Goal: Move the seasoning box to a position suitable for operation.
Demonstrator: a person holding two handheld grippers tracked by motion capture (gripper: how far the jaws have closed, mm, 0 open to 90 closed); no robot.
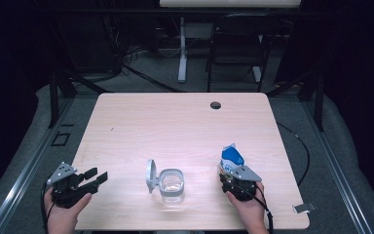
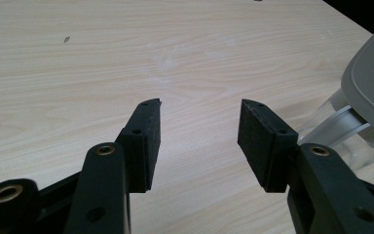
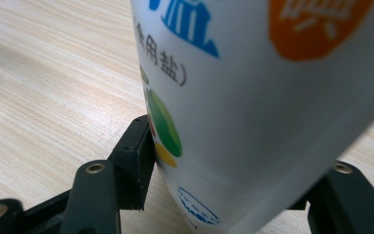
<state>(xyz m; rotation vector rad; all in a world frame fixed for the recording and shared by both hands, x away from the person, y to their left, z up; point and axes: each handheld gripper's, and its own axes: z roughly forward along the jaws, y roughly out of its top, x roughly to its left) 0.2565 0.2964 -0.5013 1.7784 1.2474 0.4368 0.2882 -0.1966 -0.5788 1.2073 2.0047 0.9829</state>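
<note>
While the pale wood-grain counter [image 1: 185,126] is standing on grey carpet in a dark room, a black chair [image 1: 236,44] and a white desk leg [image 1: 182,48] are showing beyond its far edge. A round dark cable hole [image 1: 215,105] is sitting near the counter's far rim, and a small silver scrap [image 1: 304,208] is lying at its near right corner.

Item one: a clear plastic container with a hinged grey lid [image 1: 168,181] is standing open near the front edge, between the two hands. The left gripper view is catching its lid and clear wall at the right edge.

Item two: a white and blue salt pouch with orange and green print [image 1: 231,160] is standing upright at the front right. The right tool [image 1: 233,183] is bracketing its lower part with jaws set wide; the right gripper view is showing the left pad at the pouch wall and printed characters that the high view is not resolving.

Item three: the left tool [image 1: 95,178] is hovering wide and empty at the front left corner, apart from the container.
</note>
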